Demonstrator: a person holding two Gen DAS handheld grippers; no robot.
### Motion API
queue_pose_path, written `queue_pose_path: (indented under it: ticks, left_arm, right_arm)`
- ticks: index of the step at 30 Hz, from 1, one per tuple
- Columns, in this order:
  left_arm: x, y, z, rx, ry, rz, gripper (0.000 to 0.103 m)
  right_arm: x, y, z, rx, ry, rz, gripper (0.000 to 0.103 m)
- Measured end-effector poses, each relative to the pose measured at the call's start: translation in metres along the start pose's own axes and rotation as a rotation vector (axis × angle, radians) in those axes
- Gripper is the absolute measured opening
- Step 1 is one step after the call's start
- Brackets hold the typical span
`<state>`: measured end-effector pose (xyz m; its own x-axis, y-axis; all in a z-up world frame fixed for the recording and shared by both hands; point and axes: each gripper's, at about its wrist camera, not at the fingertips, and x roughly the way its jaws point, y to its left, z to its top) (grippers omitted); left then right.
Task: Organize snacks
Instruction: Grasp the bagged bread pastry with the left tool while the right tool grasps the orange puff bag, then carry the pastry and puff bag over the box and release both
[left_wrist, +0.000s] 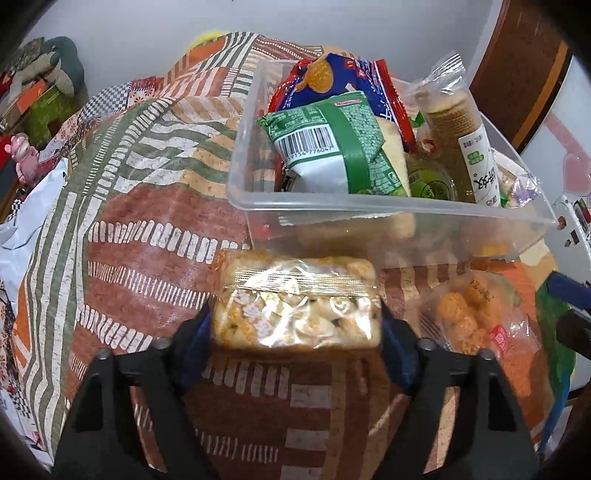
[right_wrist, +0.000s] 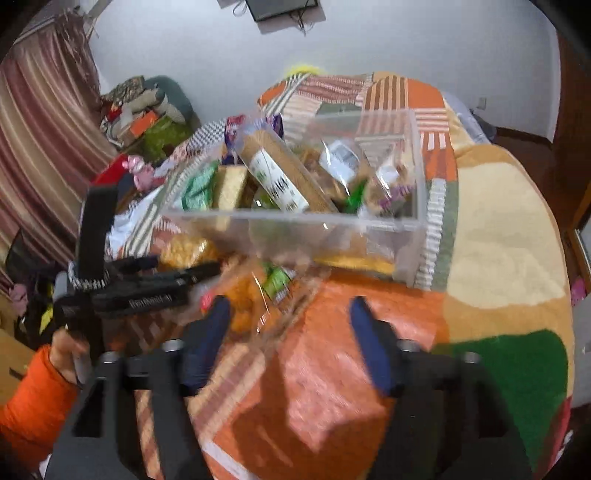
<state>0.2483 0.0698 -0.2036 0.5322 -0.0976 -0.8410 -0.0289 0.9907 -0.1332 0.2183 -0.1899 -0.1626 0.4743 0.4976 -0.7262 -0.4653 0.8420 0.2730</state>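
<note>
My left gripper (left_wrist: 295, 325) is shut on a clear packet of mixed snacks (left_wrist: 295, 295), its blue pads pressing on both sides just in front of a clear plastic bin (left_wrist: 369, 206). The bin holds a green-and-white packet (left_wrist: 332, 155), a blue-and-red bag (left_wrist: 332, 74) and a tube of biscuits (left_wrist: 458, 125). A bag of orange puffs (left_wrist: 469, 317) lies on the blanket to the right. In the right wrist view my right gripper (right_wrist: 290, 321) is open and holds nothing. The orange puff bag (right_wrist: 251, 295) lies just past its left finger, before the bin (right_wrist: 288, 216).
A patchwork blanket (left_wrist: 147, 240) covers the bed under everything. The left hand's gripper (right_wrist: 129, 288) and an orange sleeve (right_wrist: 33, 406) are at the left of the right wrist view. Clutter and a plush toy (left_wrist: 26, 158) lie far left. A striped curtain (right_wrist: 44, 147) hangs behind.
</note>
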Motion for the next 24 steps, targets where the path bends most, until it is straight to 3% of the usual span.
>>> queue_pose_path:
  ticks: [6, 13, 16, 17, 19, 24]
  left_arm:
    - [-0.017, 0.009, -0.013, 0.012, -0.022, 0.004, 0.073]
    - [-0.043, 0.017, -0.03, 0.037, -0.063, 0.026, 0.073]
    - [-0.051, 0.012, -0.035, 0.07, -0.086, 0.038, 0.073]
    - [-0.053, 0.009, -0.036, 0.079, -0.092, 0.041, 0.073]
    - [-0.059, 0.002, -0.037, 0.099, -0.109, 0.042, 0.073]
    - [-0.07, -0.012, -0.033, 0.104, -0.132, 0.007, 0.073]
  right_arm:
    - [0.027, 0.016, 0.012, -0.009, 0.022, -0.012, 0.087]
    - [0.073, 0.015, 0.008, 0.04, 0.136, -0.043, 0.087]
    - [0.069, 0.019, 0.001, 0.018, 0.123, -0.052, 0.087]
    - [0.067, 0.021, 0.002, 0.01, 0.125, -0.052, 0.085]
    - [0.062, 0.023, 0.001, -0.004, 0.127, -0.012, 0.059]
    - [0.043, 0.024, -0.002, -0.043, 0.092, -0.018, 0.044]
